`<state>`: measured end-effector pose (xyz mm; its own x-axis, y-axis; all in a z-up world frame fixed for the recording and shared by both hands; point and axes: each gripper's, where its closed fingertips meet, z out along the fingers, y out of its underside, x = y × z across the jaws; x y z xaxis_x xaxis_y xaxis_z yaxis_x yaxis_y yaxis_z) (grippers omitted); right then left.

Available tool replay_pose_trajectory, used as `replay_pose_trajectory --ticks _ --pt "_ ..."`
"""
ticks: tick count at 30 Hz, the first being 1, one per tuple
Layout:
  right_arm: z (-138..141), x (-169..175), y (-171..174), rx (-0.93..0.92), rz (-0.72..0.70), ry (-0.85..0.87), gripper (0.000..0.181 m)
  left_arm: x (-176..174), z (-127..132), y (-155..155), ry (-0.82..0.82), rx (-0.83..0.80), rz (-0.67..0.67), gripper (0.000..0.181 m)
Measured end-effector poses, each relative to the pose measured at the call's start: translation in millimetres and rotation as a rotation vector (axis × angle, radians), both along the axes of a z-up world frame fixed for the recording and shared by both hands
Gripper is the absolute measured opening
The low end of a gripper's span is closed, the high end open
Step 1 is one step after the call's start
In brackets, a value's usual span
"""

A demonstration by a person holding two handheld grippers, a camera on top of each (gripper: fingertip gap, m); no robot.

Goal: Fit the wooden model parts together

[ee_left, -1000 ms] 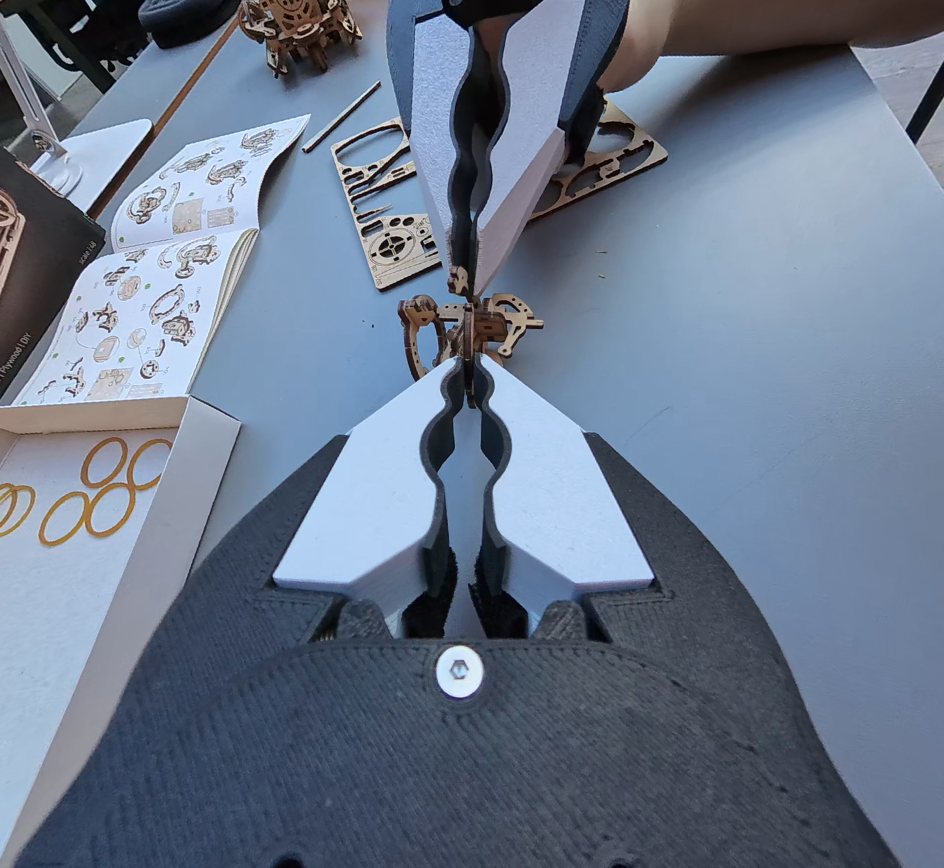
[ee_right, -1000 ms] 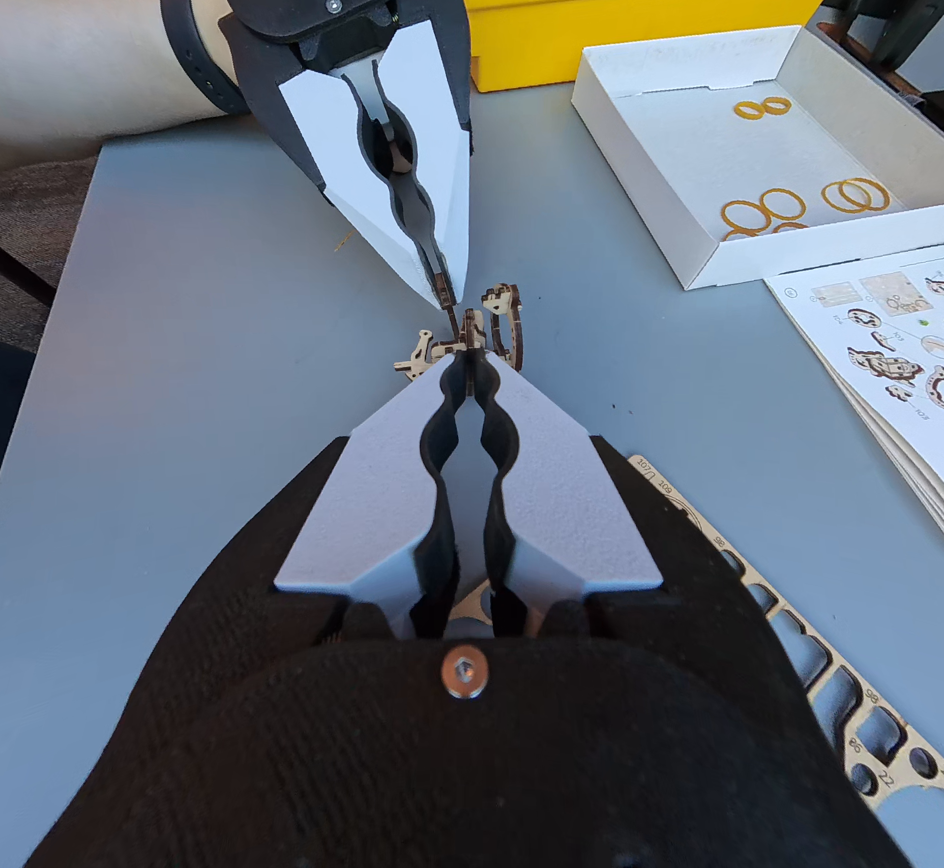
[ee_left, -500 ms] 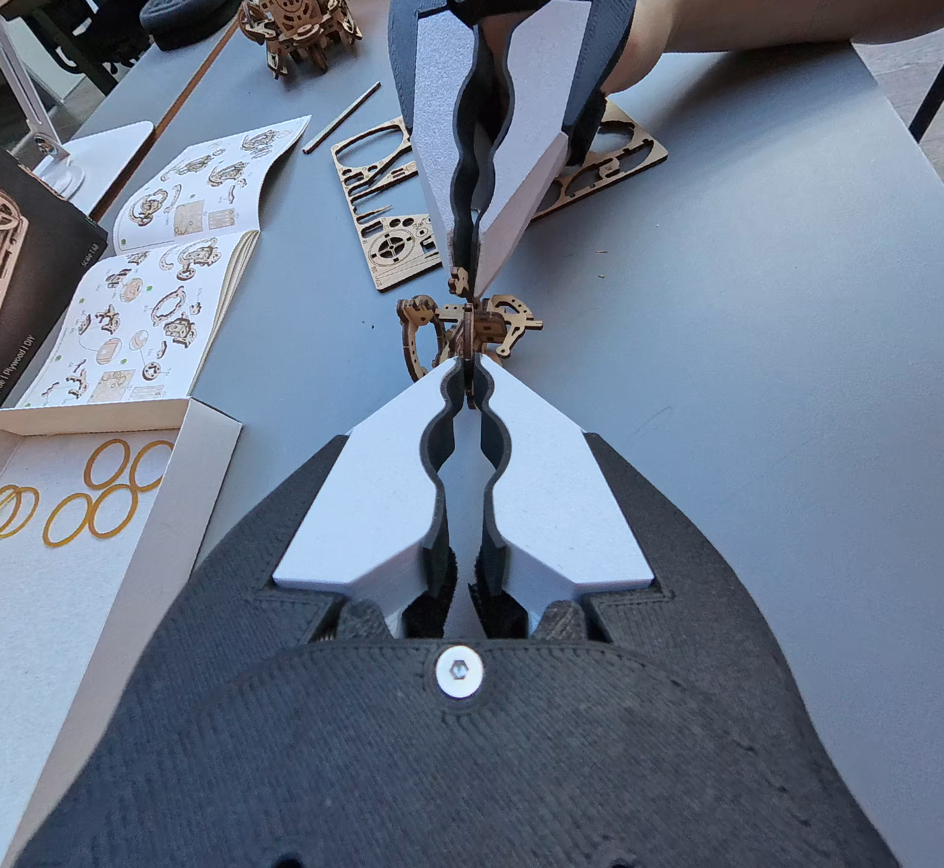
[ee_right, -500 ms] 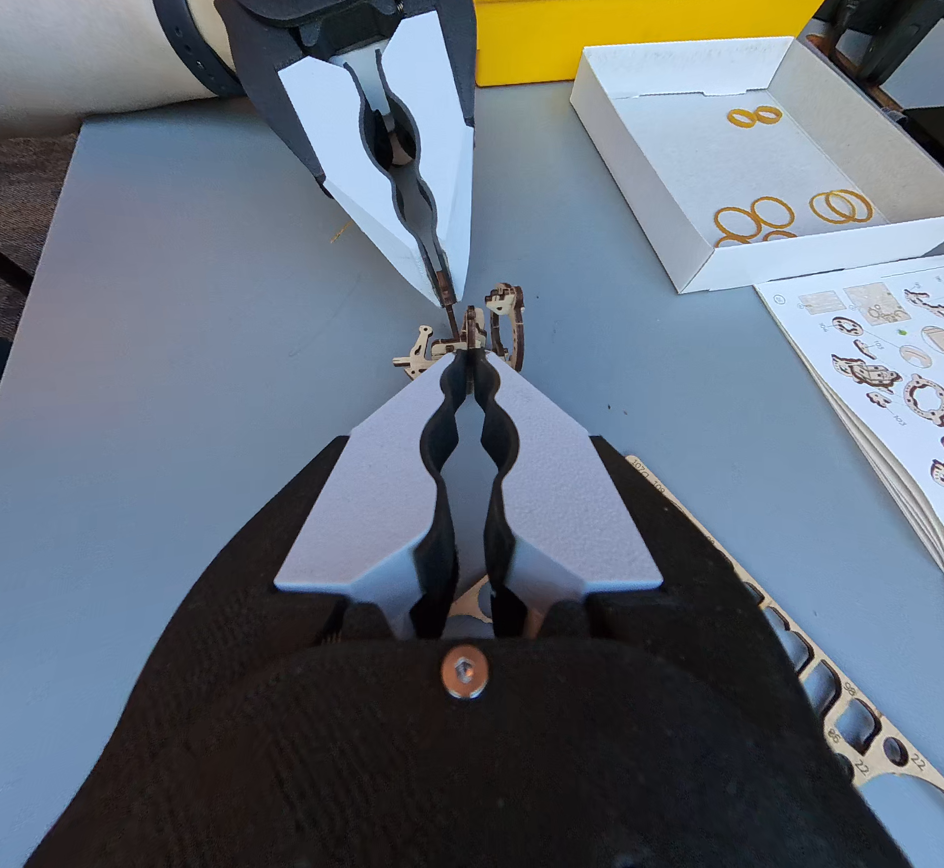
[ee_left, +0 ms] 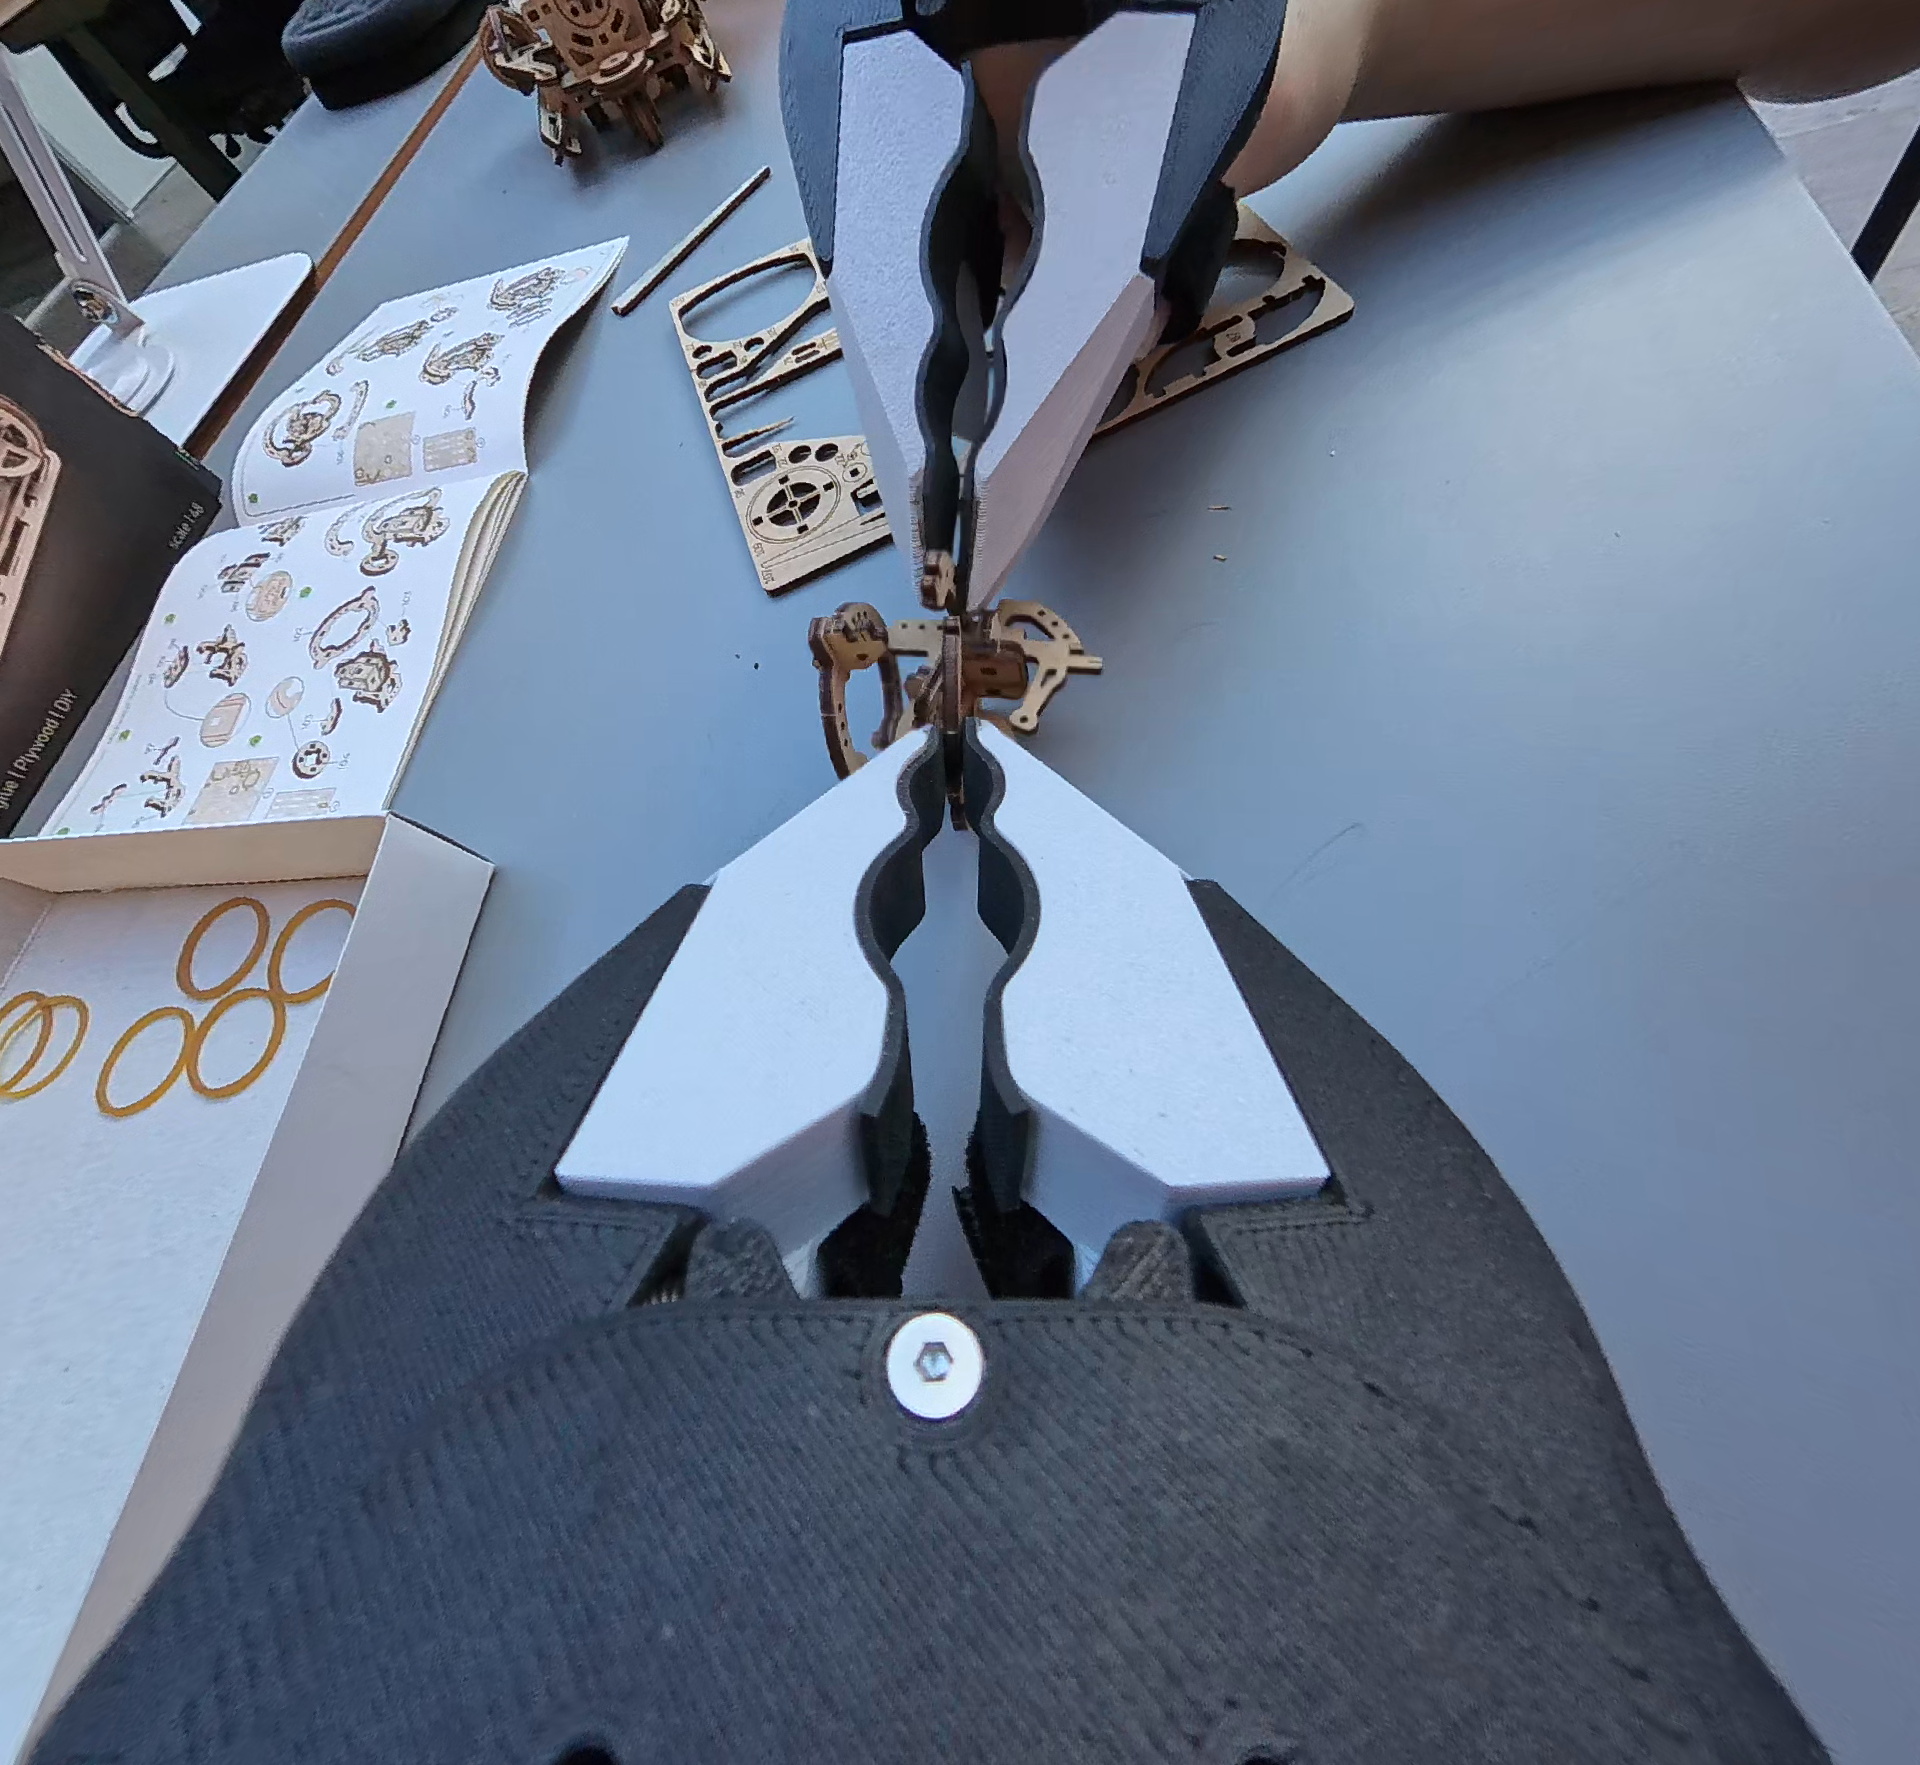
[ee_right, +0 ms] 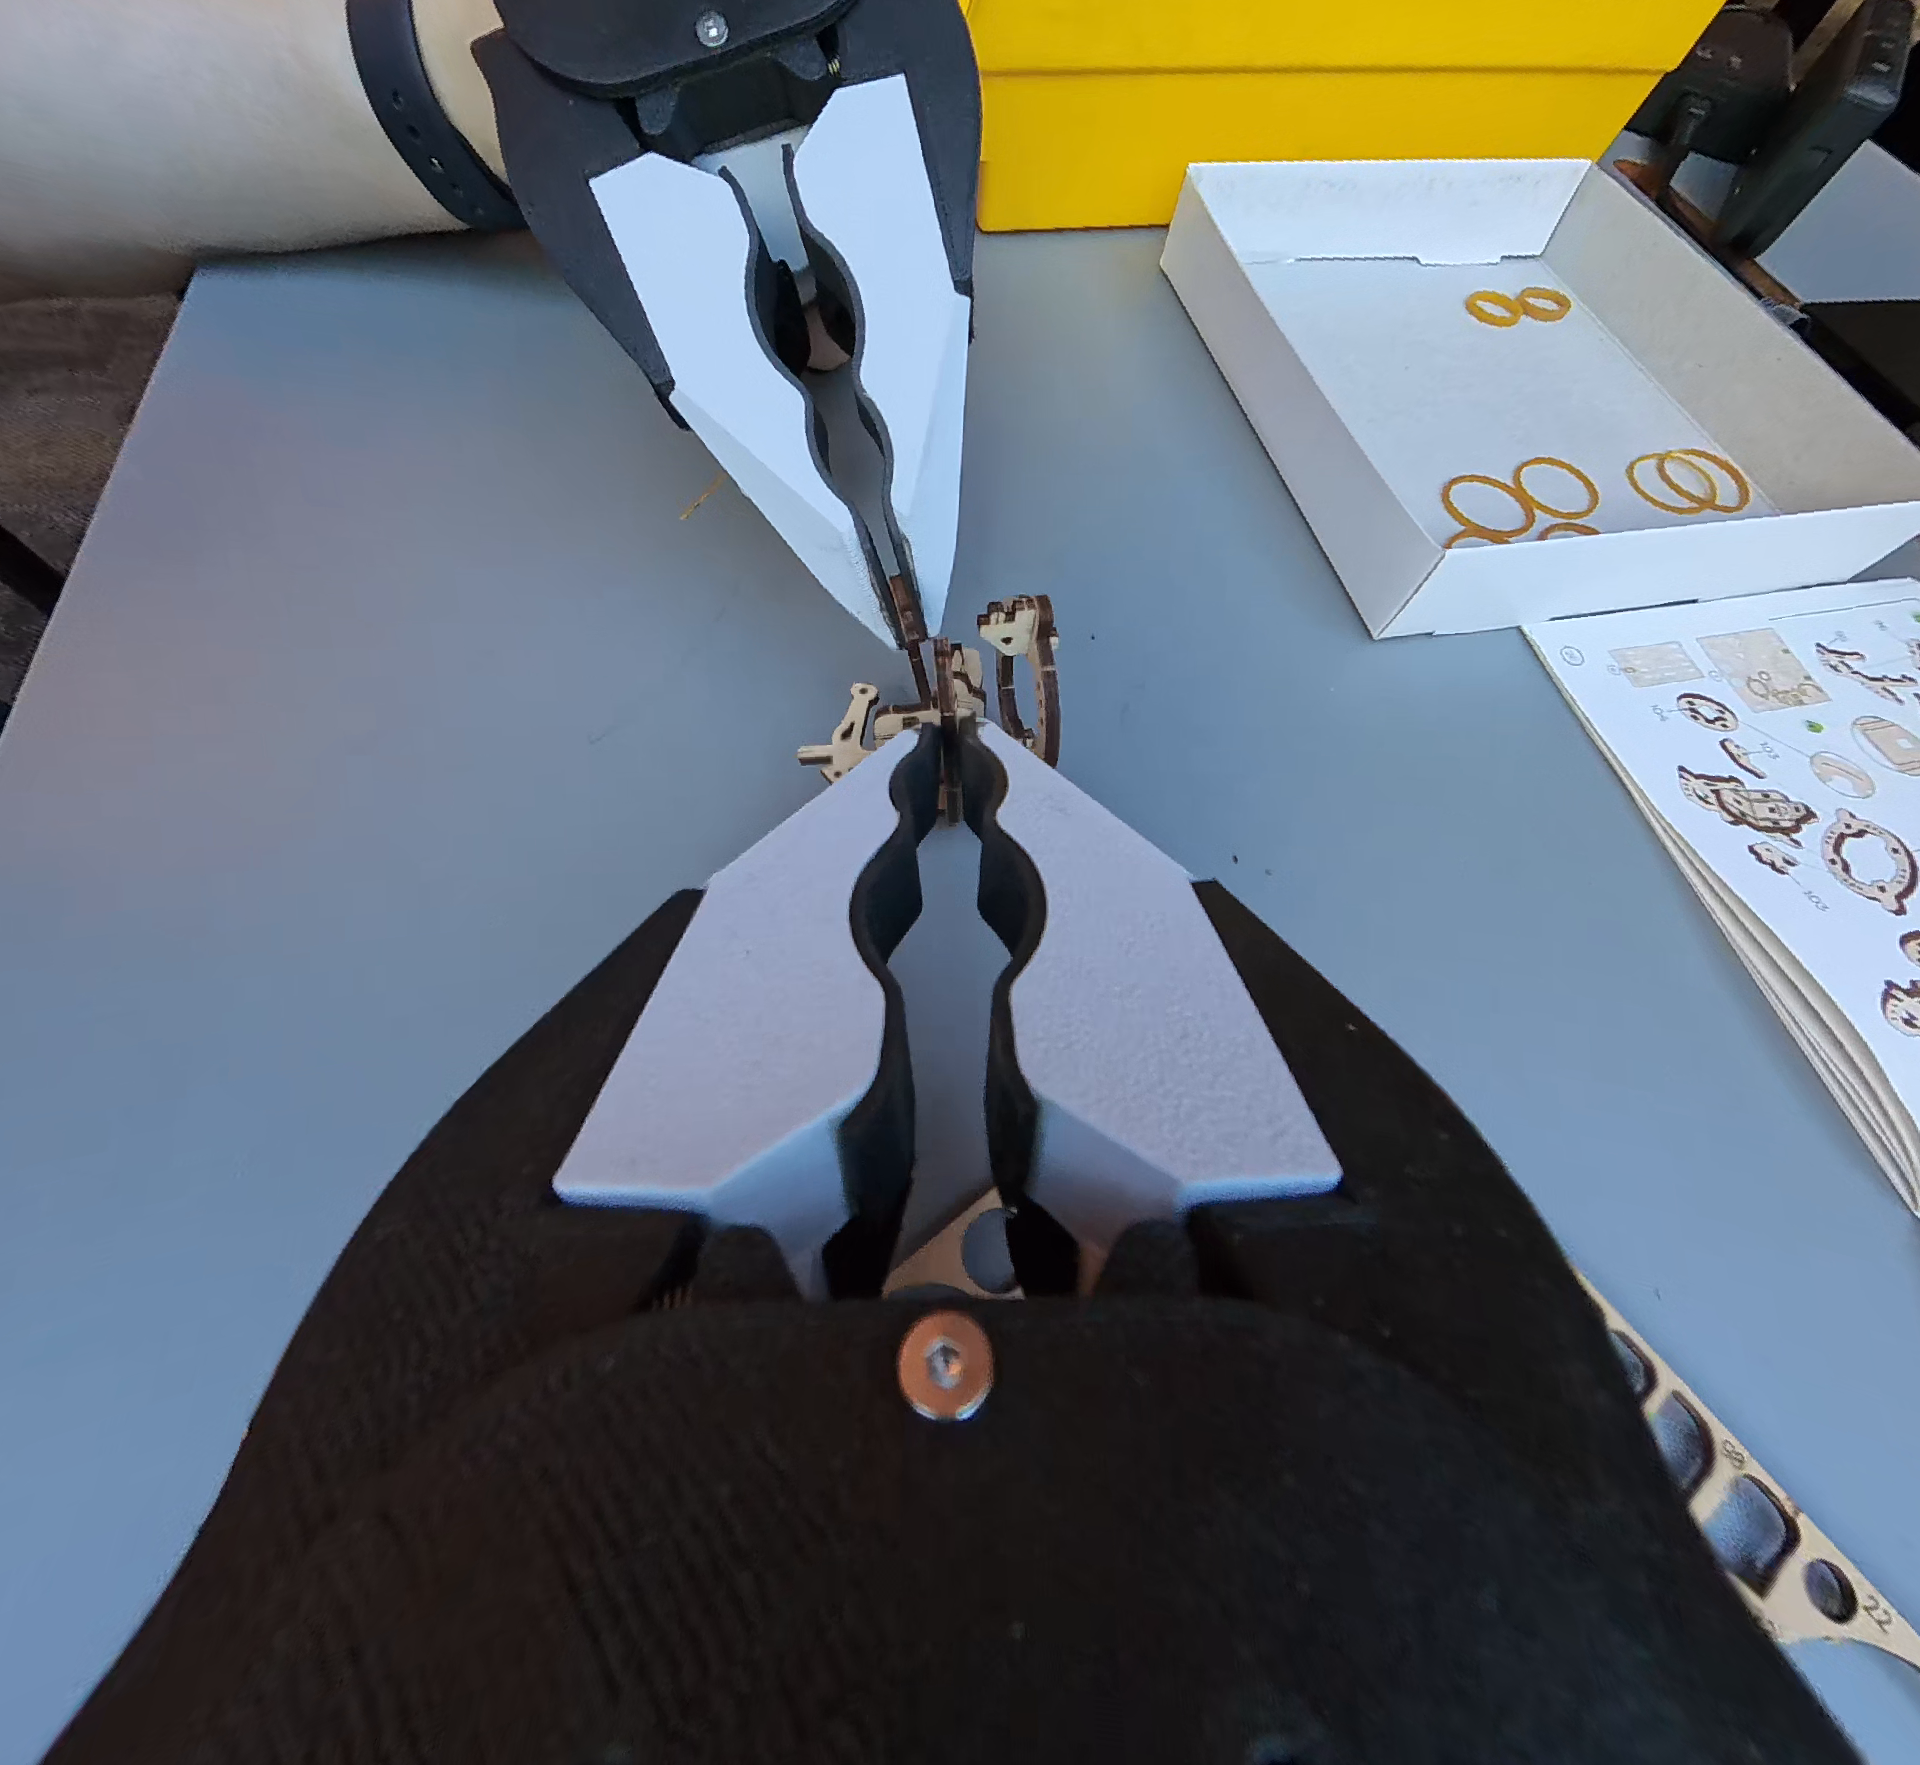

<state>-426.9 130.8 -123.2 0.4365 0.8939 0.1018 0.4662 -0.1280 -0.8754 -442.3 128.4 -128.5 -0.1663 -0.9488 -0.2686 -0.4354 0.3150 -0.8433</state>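
Step in hand, as judged: seating one small piece into the half-built model, at mid table (ee_left: 1455, 780).

Left gripper (ee_left: 951, 775): fingers clenched on a thin upright plate of the wooden model (ee_left: 997, 666), seen edge-on between the tips. Best kept rigid and low over the table, serving as the anvil only.

Right gripper (ee_right: 945, 765): fingers clenched on a small wooden part (ee_left: 940, 575), reaching in from the far side, tips almost touching those of the left gripper. Advisable to line the part's tab with its slot before any push, then press straight along the slot without twist. Thin plywood judged liable to snap or splay under side load. Seating depth not verifiable; joint hidden by the fingertips.

Condition of the model: light laser-cut plywood with dark burnt edges. Curved perforated arc on the left, central block, notched arc with a short prong on the right. Contact with the table cannot be told.

Surroundings, left to right in the left wrist view: white box (ee_left: 312, 1040) with yellow bands, open instruction booklet (ee_left: 343, 552), punched-out plywood sheet (ee_left: 790, 468) beyond the model.
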Motion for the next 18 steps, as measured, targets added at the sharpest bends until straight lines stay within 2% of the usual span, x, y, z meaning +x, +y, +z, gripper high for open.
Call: replay_pose_trajectory --ticks 3,6,7,9,15,18 --pt "0 2 3 0.02 -0.014 -0.009 0.014 0 -1 0 0.008 0.006 -0.001 0.0" --pt "3 3 5 -0.012 -0.025 0.027 0.017 0 -2 0 0.008 0.005 -0.004 0.0" --pt "6 3 5 -0.007 -0.021 0.045 0.024 0 -2 -1 0.009 0.006 -0.004 0.0" --pt "10 1 2 -0.01 -0.008 0.065 0.024 0 -2 -1 0.008 0.005 -0.005 0.0" --pt "11 -2 -1 0.013 0.022 0.056 0.002 0 -2 -2 0.01 -0.002 -0.01 0.0" --pt "10 -2 -1 0.015 0.022 0.05 0.002 0 -1 -1 0.003 -0.019 -0.005 0.0"
